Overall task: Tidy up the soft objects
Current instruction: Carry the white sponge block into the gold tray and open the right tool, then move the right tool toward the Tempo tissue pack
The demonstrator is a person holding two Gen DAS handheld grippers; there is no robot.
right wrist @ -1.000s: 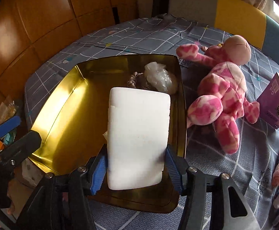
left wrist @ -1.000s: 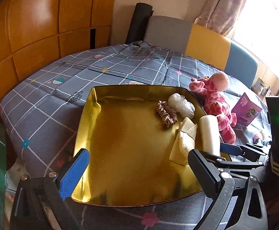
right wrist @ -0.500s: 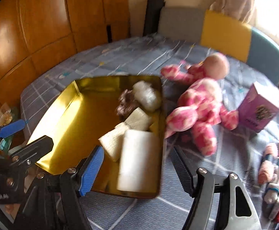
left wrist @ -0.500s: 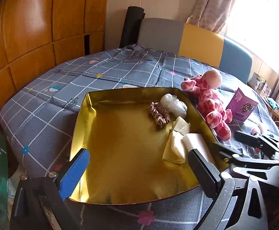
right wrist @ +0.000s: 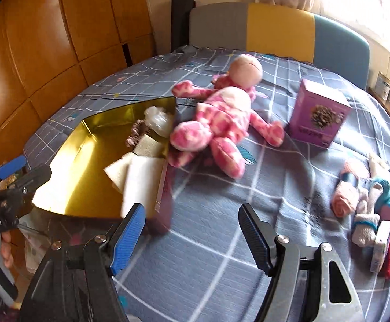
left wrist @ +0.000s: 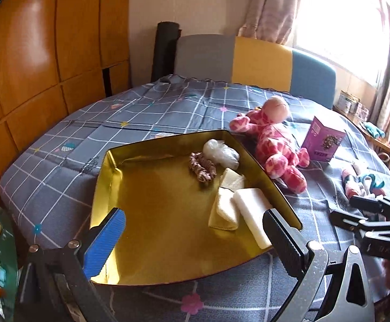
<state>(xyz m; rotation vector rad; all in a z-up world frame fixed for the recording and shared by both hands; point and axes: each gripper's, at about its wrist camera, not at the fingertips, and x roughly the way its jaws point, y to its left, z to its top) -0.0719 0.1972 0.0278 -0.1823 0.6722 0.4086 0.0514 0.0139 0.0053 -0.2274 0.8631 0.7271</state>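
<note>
White sponge (left wrist: 251,218) flat, lengthwise along tray (left wrist: 152,244) wall.

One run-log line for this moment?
right gripper: open, empty | left gripper: open, empty | sponge: in tray | plush: on bed

Sponge released, right gripper pulled away

Your right gripper (right wrist: 192,234) let go of the white sponge (left wrist: 252,216), which now lies in the gold tray (left wrist: 106,187) beside the folded cloth (left wrist: 223,210); its jaws have just been opening, nothing between them, over the quilt.
</note>
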